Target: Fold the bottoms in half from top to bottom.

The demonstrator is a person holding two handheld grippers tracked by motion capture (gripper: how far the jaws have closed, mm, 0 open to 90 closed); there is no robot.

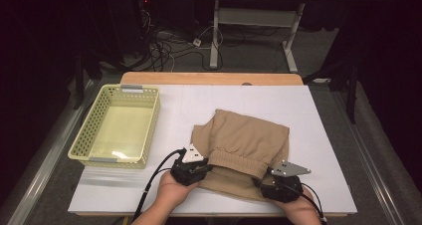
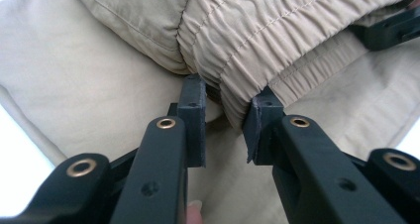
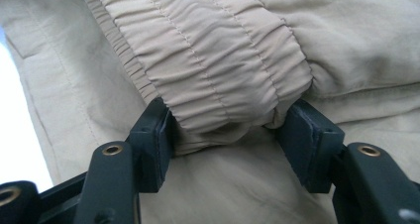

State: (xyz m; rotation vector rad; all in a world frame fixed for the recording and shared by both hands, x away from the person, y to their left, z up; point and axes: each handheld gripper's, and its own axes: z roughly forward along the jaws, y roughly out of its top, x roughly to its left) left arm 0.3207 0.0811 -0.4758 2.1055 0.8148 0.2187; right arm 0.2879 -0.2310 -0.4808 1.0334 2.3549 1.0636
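A folded tan garment with an elastic waistband lies on the white table cover, the waistband toward the near edge. My left gripper sits at the waistband's left end. In the left gripper view the gathered band passes between the two pads and touches both. My right gripper is at the waistband's right end. In the right gripper view a bunch of the gathered band fills the gap and presses on both pads. A hand holds each gripper from the near edge.
A pale yellow mesh basket stands at the left of the table with nothing in it. White table cover lies bare to the right of and beyond the garment. Cables and a desk frame are on the floor behind the table.
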